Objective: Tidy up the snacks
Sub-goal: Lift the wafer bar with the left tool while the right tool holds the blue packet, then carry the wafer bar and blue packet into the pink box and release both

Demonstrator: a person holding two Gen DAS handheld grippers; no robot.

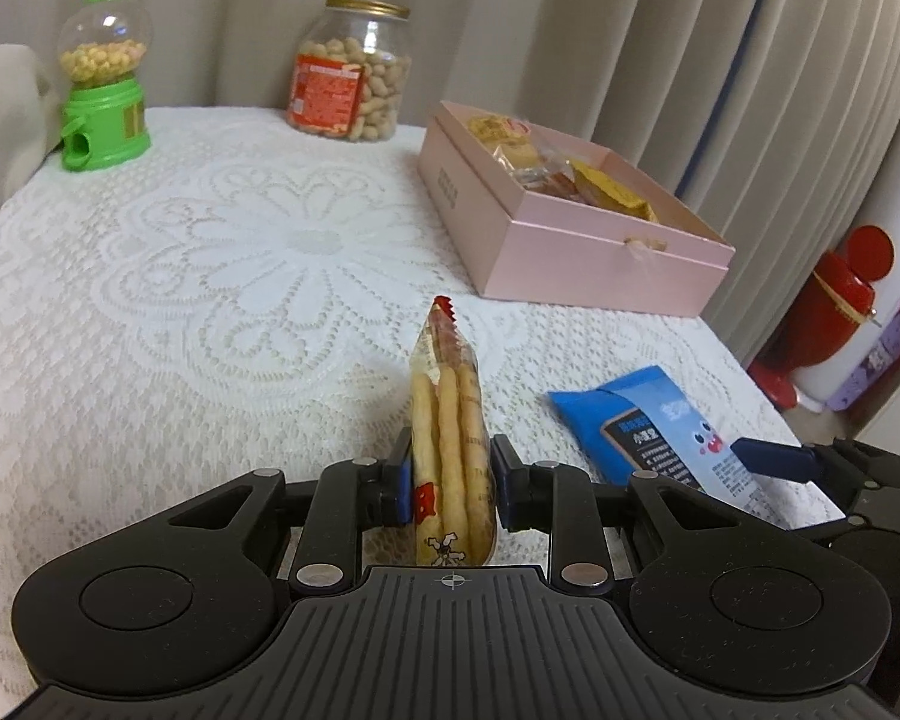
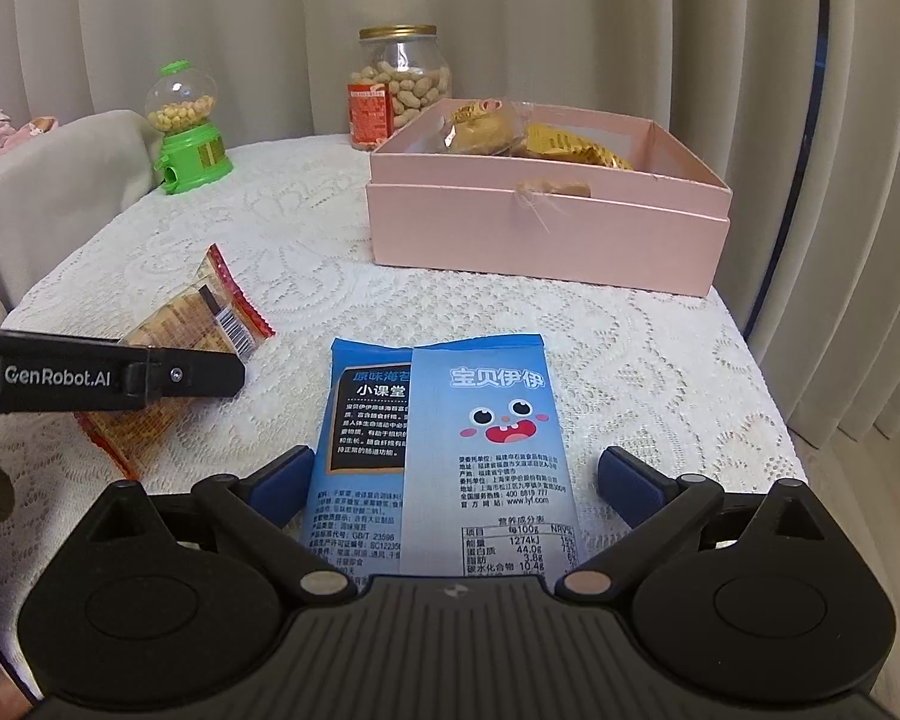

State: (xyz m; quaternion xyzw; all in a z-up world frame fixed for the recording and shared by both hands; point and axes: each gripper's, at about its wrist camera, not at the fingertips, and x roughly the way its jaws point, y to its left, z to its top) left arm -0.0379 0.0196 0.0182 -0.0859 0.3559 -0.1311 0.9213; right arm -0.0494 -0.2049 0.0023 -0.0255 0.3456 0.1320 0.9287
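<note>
Left gripper (image 1: 450,480): pinching the breadstick packet (image 1: 450,438) upright.
Right gripper (image 2: 450,480): jaws wide, straddling the blue seaweed packet (image 2: 444,450), not pressing.
Pink box (image 2: 546,222): one o'clock.

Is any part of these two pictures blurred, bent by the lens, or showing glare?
Left wrist view: the curtain folds bow outward, the corners go dark, and the peanut jar shows small glints. Right wrist view: the same bending; the blue packet print stays sharp.

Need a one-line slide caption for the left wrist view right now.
Left gripper shut on a breadstick packet above the lace tablecloth, pink box ahead, blue packet at right.
</note>
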